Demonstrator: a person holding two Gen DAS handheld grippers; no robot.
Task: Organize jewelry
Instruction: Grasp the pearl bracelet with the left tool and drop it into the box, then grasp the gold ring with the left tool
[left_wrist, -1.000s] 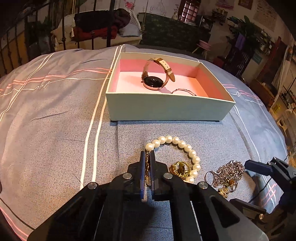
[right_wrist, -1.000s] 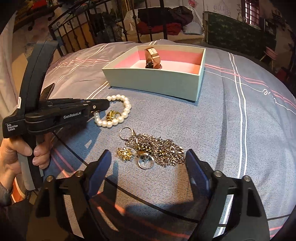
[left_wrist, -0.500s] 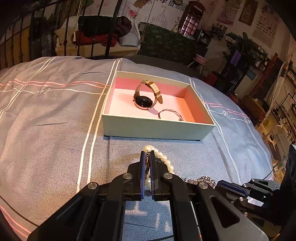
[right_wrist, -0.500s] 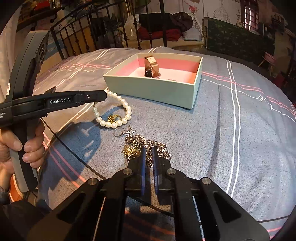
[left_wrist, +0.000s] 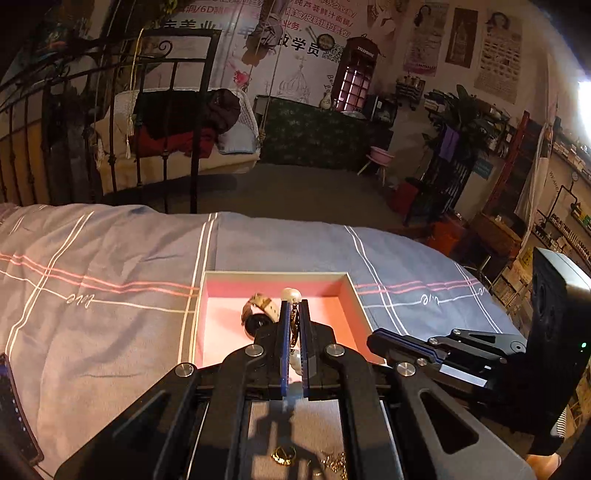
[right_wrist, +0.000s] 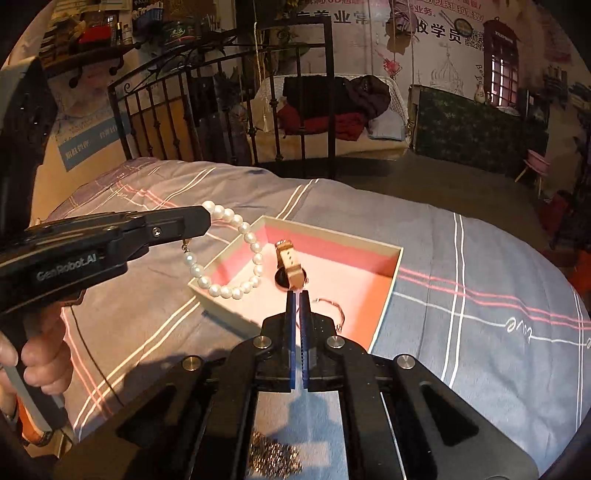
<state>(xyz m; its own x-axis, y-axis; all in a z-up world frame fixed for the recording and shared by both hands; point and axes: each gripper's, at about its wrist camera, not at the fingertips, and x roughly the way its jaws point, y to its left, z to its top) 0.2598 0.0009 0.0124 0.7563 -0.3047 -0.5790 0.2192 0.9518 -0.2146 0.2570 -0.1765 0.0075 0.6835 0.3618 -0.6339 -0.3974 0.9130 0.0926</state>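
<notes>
My left gripper (right_wrist: 201, 221) is pinched on the pearl bracelet (right_wrist: 236, 258), which hangs in a loop off its tip, above the near left corner of the open box (right_wrist: 388, 295); through the left wrist view I see a pearl (left_wrist: 291, 294) poking out past the pressed-together fingers (left_wrist: 284, 332). The box sits on the grey striped bedspread (right_wrist: 480, 314), pink inside; a watch (right_wrist: 290, 269) with a tan strap stands on edge in it, and a thin bangle (right_wrist: 330, 306) lies just nearer than the watch. My right gripper (right_wrist: 296, 295) is over the near edge of the box, its fingers (right_wrist: 290, 325) drawn almost together; I cannot tell whether anything is caught between them. A heap of silver chain (right_wrist: 273, 456) shows under it on the bedspread; in the left view a gold piece (left_wrist: 283, 455) lies near too.
</notes>
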